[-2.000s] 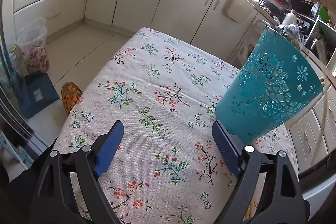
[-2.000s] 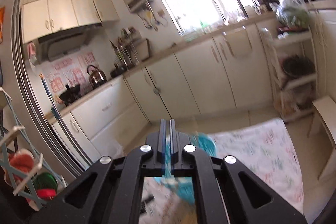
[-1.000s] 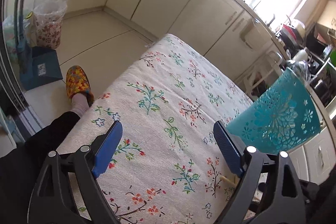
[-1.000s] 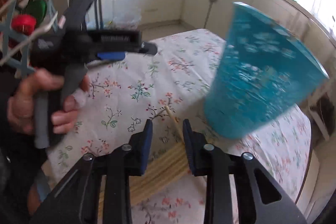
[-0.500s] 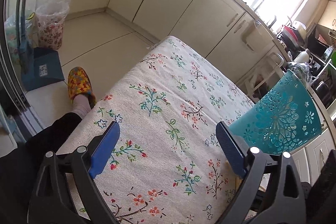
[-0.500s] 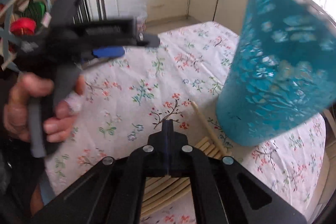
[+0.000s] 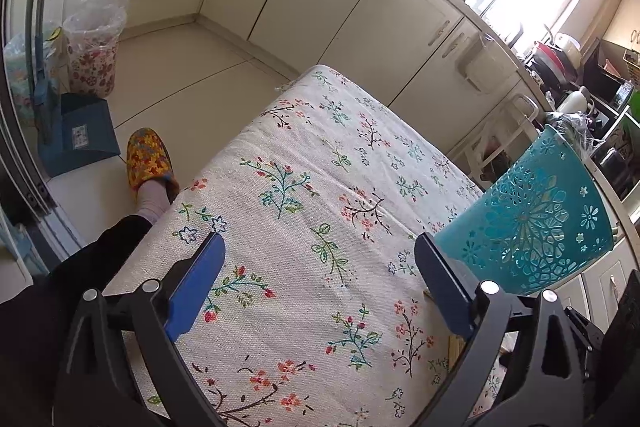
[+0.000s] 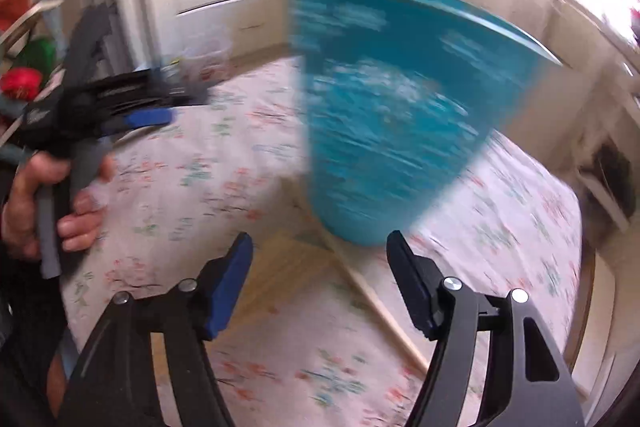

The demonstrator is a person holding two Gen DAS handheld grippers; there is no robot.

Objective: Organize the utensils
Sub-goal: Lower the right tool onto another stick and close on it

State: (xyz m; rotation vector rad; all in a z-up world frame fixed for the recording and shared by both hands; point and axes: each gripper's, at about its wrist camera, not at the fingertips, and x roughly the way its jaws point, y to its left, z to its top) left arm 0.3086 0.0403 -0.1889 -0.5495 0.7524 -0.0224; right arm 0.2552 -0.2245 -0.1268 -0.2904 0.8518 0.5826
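Your left tool (image 7: 316, 287) hangs wide open over the floral counter (image 7: 304, 187), gripping nothing. Your right tool (image 8: 320, 279) is opening, with nothing pressed between its pads; a wooden chopstick (image 8: 372, 297) lies on the cloth beneath it. The teal holder (image 8: 392, 115) stands just beyond, more chopsticks (image 8: 280, 259) beside its base.

Table (image 7: 304, 155), covered edge to edge by a cream cloth printed with small flower sprigs in red, teal and green. Standing on it near the right side: one teal plastic holder (image 7: 532, 227) with a cut-out floral pattern, upright, wider at the rim. Lying on the cloth at the holder's foot: a bundle of pale wooden chopsticks (image 8: 288, 259), with one single stick (image 8: 380, 311) angled apart from the rest.
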